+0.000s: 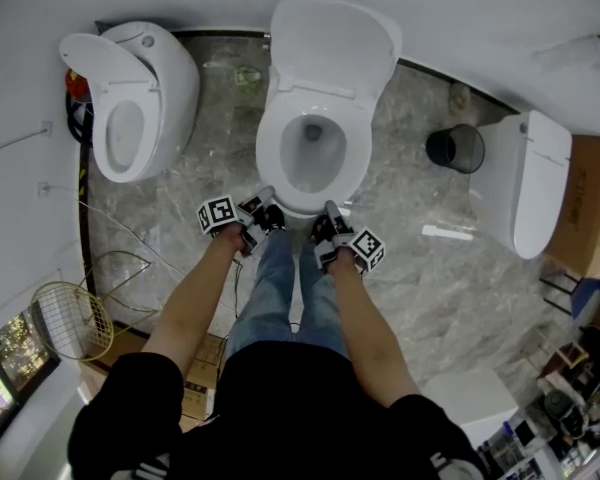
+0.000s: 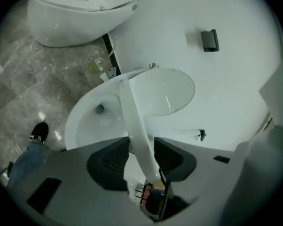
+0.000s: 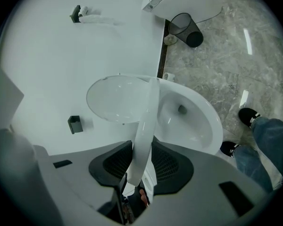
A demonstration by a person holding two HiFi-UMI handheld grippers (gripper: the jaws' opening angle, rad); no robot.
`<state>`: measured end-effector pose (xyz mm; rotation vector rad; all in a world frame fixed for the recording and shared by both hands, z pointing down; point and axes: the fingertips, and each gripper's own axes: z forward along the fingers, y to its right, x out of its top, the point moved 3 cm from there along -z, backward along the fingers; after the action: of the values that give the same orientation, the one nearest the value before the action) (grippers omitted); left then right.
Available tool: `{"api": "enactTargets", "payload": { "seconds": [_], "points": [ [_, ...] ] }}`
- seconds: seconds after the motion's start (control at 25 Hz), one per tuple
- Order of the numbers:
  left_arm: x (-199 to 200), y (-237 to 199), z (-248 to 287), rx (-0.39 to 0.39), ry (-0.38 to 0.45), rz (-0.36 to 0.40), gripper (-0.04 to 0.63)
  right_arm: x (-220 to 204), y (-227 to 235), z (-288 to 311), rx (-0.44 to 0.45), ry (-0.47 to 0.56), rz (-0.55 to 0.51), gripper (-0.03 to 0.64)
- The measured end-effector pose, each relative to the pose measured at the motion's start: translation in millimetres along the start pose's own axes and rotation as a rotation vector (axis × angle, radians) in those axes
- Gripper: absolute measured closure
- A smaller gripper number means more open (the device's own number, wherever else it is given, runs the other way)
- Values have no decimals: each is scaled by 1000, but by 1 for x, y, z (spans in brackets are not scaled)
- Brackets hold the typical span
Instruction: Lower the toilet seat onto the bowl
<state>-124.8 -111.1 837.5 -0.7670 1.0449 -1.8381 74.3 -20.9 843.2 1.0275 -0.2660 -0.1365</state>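
A person stands at the middle of three white toilets on a marble floor, a gripper in each hand at the front of the toilet seat (image 2: 132, 117). The job looks part done. The lid (image 1: 335, 43) stands up against the wall. The seat lies between lid and bowl (image 3: 188, 119), hinged at the back with its front edge held clear of the rim. It has not yet settled on the bowl, so the last stretch of the lowering and the release are left.

At far left a second toilet (image 1: 145, 98) stands with its own lid up, no part of the work. Next comes the left gripper (image 1: 263, 211), at the seat's front left. Its own view shows the seat edge-on as a white strip running from the hinge straight down between the two dark pads, which are clamped on it, with the bowl to one side of the strip and the lid to the other. The right gripper (image 1: 330, 218) mirrors it at the seat's front right, its jaws likewise closed on the seat's edge with the strip passing between the pads. Both grips sit near the front of the seat, just apart from each other.

Further right, a dark waste bin (image 1: 458, 148) and a third toilet (image 1: 535, 183) stand well clear.
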Motion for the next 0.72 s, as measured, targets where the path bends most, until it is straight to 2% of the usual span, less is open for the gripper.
{"api": "enactTargets", "payload": {
  "seconds": [0.04,0.2,0.44,0.72],
  "points": [
    [1,-3,2,8,12,-17,455,0,3,1,1,-3,-5,473],
    [-1,-16,6,67,13,-10,456,-1,17,4,-8,-32,-40,469],
    [-9,-35,8,128,-4,-6,456,-4,40,4,-78,-54,-51,466],
    [-18,-64,8,217,-40,0,471,-9,68,7,-237,-111,-73,457]
  ]
}}
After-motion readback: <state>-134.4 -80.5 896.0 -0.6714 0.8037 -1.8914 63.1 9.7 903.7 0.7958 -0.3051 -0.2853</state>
